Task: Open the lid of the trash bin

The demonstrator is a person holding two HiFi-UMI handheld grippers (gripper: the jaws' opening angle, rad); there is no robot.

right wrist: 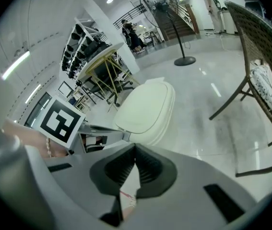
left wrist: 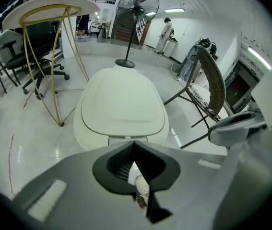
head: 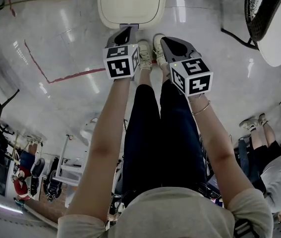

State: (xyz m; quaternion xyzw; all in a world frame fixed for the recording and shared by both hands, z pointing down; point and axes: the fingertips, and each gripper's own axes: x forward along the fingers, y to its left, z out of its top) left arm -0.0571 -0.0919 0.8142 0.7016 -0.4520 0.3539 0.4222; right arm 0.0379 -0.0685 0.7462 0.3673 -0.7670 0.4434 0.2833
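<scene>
The cream trash bin stands on the floor at the top centre of the head view, its lid down flat. My left gripper hangs just short of the bin's front edge, jaws shut with nothing in them. My right gripper is to its right and slightly further back, also shut and empty. In the left gripper view the closed lid fills the middle, straight beyond the left gripper. In the right gripper view the bin lies ahead and left of the right gripper, with the left gripper's marker cube beside it.
A woven chair stands right of the bin, and a round table on gold legs to its left. A standing fan is behind. My shoes are close to the bin's front. A red tape line marks the floor. Another person stands at the right.
</scene>
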